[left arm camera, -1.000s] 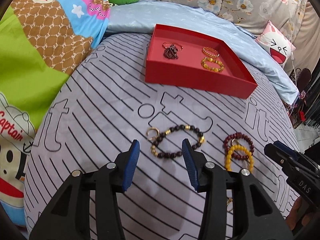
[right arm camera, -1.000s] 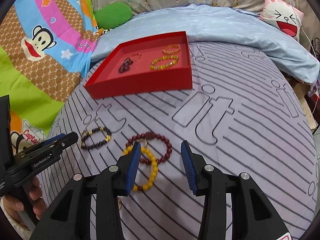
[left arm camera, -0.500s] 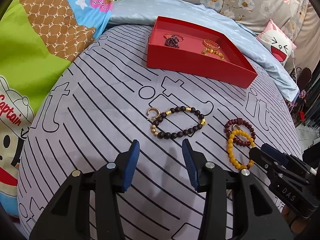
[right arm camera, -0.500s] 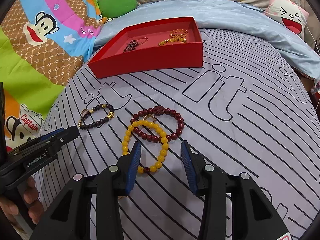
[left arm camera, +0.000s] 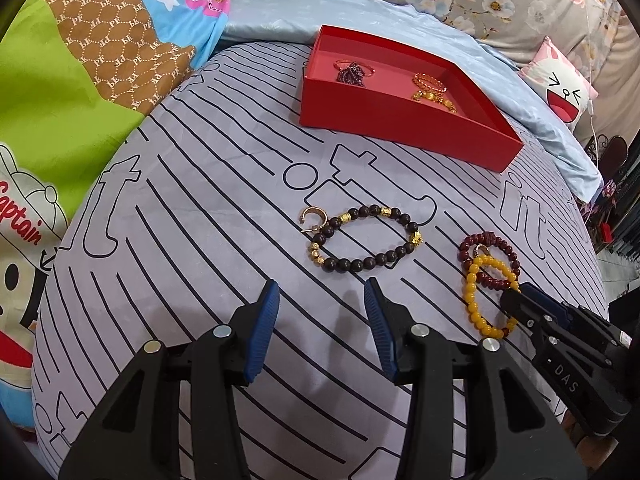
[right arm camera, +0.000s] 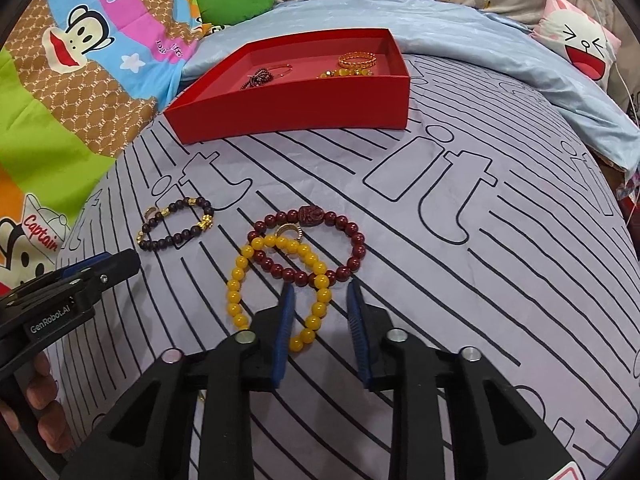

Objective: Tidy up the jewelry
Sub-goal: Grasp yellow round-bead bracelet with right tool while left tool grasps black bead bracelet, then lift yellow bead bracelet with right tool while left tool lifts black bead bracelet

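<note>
A red tray (left arm camera: 404,130) (right arm camera: 296,112) at the back holds a dark bead bracelet (left arm camera: 352,73) and gold bracelets (left arm camera: 430,82). On the striped sheet lie a dark bracelet with gold beads (left arm camera: 366,240) (right arm camera: 176,226), a gold ring (left arm camera: 312,218), a red bead bracelet (right arm camera: 320,246) (left arm camera: 490,256) and a yellow bead bracelet (right arm camera: 276,284) (left arm camera: 486,300). My left gripper (left arm camera: 322,308) is open, just short of the dark bracelet. My right gripper (right arm camera: 320,302) is open, its jaws astride the yellow bracelet's right side.
A light blue quilt (right arm camera: 500,56) lies behind the tray. A cartoon blanket (left arm camera: 80,80) covers the left side. A green cushion (right arm camera: 236,0) and a pink face pillow (right arm camera: 580,46) sit at the back. The bed edge drops off at right.
Both grippers have moved forward and lower toward the bracelets. The right jaws have narrowed and now sit around the yellow bracelet.
</note>
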